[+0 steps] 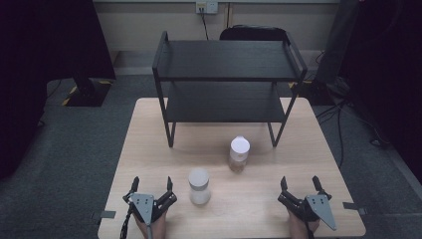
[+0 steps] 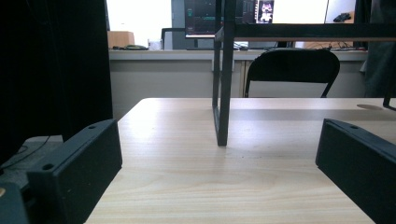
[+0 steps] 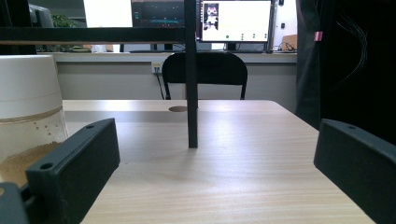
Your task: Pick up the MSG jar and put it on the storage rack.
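Two clear jars with white lids stand on the wooden table [image 1: 149, 134]: one jar [image 1: 199, 186] near the front middle, a second jar [image 1: 239, 154] a little farther back and right, holding brown powder. That second jar [image 3: 28, 126] appears at the left of the right gripper view. A black two-tier shelf rack [image 1: 226, 84] stands at the table's back. My left gripper [image 1: 152, 186] rests open at the front left, left of the nearer jar. My right gripper [image 1: 299, 184] rests open at the front right. Both hold nothing.
One rack leg [image 2: 223, 93] rises ahead in the left gripper view, another leg [image 3: 191, 79] in the right gripper view. A black chair [image 1: 254, 33] stands behind the table. Cables [image 1: 348, 114] lie on the grey floor at the right. Dark curtains hang on both sides.
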### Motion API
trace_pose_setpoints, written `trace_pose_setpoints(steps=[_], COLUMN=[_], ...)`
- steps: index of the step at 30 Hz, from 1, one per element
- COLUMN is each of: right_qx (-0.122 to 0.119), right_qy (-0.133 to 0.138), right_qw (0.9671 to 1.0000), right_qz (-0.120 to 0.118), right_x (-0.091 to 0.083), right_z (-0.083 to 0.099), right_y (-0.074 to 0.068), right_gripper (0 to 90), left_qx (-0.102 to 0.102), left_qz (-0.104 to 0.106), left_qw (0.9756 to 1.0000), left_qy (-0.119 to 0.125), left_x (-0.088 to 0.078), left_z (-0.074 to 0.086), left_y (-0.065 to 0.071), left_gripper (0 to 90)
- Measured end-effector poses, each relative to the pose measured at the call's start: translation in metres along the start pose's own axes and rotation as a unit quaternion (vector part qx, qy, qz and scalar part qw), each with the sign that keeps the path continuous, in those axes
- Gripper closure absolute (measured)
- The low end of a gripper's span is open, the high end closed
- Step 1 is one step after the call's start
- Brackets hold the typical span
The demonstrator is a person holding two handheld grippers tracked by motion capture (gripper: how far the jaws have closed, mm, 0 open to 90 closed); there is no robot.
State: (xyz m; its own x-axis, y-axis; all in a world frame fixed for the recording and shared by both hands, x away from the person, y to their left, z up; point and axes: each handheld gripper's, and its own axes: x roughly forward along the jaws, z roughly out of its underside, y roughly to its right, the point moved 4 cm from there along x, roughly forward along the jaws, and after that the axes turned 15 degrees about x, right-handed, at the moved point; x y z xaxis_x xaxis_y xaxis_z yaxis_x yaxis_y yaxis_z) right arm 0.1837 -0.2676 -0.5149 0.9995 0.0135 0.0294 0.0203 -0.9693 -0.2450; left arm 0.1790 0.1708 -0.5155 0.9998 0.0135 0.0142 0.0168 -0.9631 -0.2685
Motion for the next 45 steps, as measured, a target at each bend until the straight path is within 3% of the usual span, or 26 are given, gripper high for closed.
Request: trace_pose_setpoints(steps=[7, 12, 18, 19, 24, 33, 45], right_qx=[0.000, -0.001, -0.001, -0.001, -0.001, -0.001, -0.001], right_qy=[0.000, 0.001, 0.001, 0.001, 0.001, 0.000, 0.000], right_qw=[1.0000, 1.0000, 1.0000, 1.0000, 1.0000, 1.0000, 1.0000], right_qz=[0.002, 0.003, 0.002, 0.002, 0.001, 0.002, 0.001], right_x=[0.000, 0.000, 0.000, 0.000, 0.000, 0.000, 0.000], right_z=[0.000, 0.000, 0.000, 0.000, 0.000, 0.000, 0.000], right_y=[0.000, -0.001, -0.001, -0.001, -0.001, 0.000, 0.000], right_gripper=[0.0, 0.0, 0.0, 0.0, 0.0, 0.0, 0.0], left_qx=[-0.005, -0.012, -0.032, -0.038, -0.043, -0.044, -0.036], left_qz=[0.010, 0.029, 0.057, 0.069, 0.080, 0.111, 0.158], left_qw=[0.9999, 0.9992, 0.9969, 0.9956, 0.9938, 0.9909, 0.9852], left_qy=[0.000, 0.022, 0.042, 0.051, 0.065, 0.063, 0.055], left_x=[-0.001, -0.005, -0.010, -0.011, -0.013, -0.013, -0.006], left_z=[-0.007, -0.016, -0.031, -0.036, -0.043, -0.056, -0.064], left_y=[-0.004, -0.010, -0.016, -0.018, -0.018, -0.012, 0.010], left_gripper=[0.0, 0.0, 0.0, 0.0, 0.0, 0.0, 0.0])
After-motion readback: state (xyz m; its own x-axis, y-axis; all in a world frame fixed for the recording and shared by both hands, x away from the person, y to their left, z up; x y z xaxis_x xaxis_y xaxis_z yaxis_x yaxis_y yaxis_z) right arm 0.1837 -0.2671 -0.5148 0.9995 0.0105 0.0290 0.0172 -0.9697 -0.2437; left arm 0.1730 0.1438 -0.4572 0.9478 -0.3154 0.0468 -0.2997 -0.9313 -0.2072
